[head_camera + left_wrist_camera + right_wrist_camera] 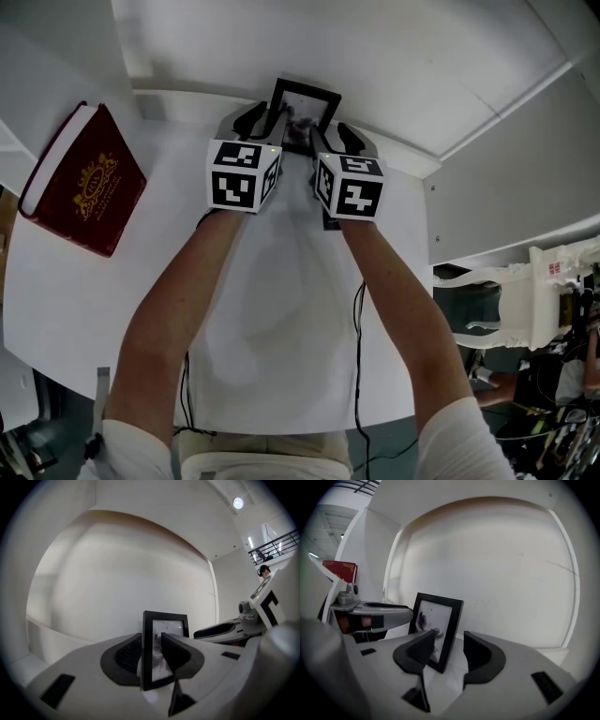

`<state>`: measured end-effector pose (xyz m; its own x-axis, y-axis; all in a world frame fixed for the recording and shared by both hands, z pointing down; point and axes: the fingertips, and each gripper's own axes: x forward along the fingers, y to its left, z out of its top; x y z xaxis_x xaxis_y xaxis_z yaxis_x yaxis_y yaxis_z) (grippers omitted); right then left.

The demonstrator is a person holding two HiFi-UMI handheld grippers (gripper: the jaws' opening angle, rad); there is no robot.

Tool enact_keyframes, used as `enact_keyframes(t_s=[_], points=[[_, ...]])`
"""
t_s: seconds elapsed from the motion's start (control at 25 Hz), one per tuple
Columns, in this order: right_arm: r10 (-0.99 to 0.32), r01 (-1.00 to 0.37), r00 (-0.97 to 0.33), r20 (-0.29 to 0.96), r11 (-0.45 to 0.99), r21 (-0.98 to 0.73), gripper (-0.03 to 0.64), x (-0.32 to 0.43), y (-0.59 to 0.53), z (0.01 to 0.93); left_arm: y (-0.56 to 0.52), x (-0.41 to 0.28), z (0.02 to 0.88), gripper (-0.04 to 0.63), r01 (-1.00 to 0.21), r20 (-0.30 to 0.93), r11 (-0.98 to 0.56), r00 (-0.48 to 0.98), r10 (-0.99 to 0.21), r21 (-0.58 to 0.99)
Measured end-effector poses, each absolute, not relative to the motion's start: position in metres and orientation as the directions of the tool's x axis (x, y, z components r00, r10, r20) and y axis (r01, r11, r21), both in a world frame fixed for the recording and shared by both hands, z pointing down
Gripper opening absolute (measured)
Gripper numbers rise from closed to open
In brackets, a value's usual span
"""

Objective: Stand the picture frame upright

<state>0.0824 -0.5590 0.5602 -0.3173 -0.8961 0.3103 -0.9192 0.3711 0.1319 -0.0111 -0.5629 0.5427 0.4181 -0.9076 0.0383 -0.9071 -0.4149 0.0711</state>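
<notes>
A black picture frame [305, 105] with a pale print stands upright near the far edge of the white round table [281, 319], close to the wall. My left gripper [267, 120] has the frame's left edge [166, 625] between its narrow jaws, with the pads close against it [151, 639]. My right gripper [333, 139] is at the frame's right edge [436, 616]. Its jaws [449, 637] are open: the left pad is near the glass and the right pad stands clear of the frame. Both grippers point roughly level at the frame from the near side.
A dark red book [84, 178] with gold print lies at the table's left edge. A white wall rises directly behind the frame. Cables hang off the near table edge. White furniture [525, 291] and clutter sit on the floor to the right.
</notes>
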Motion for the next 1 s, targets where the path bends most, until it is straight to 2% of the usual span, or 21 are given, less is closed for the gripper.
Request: enact_keyframes(t_s=[0.28, 0.4, 0.6, 0.76, 1.0], points=[[-0.882, -0.931, -0.291, 0.37, 0.35, 0.104, 0.196, 0.101, -0.524, 0.581, -0.534, -0.019, 0.545, 0.118, -0.905, 0.052, -0.405, 0.414, -0.909, 0.127], [-0.875, -0.937, -0.26, 0.408, 0.331, 0.114, 0.159, 0.115, -0.494, 0.596, -0.512, -0.024, 0.545, 0.118, -0.901, 0.063, -0.404, 0.418, -0.906, 0.159], [-0.863, -0.957, -0.251, 0.439, 0.289, 0.02, 0.064, 0.124, -0.438, 0.595, -0.461, -0.032, 0.552, 0.115, -0.853, 0.117, -0.443, 0.487, -0.865, 0.275], [-0.842, -0.953, -0.293, 0.452, 0.297, -0.065, 0.011, 0.107, -0.381, 0.574, -0.403, -0.041, 0.561, 0.021, -0.818, 0.199, -0.478, 0.551, -0.81, 0.319], [-0.784, -0.937, -0.341, 0.519, 0.33, -0.117, 0.011, 0.075, -0.271, 0.554, -0.299, -0.058, 0.56, 0.018, -0.808, 0.311, -0.48, 0.579, -0.754, 0.341]])
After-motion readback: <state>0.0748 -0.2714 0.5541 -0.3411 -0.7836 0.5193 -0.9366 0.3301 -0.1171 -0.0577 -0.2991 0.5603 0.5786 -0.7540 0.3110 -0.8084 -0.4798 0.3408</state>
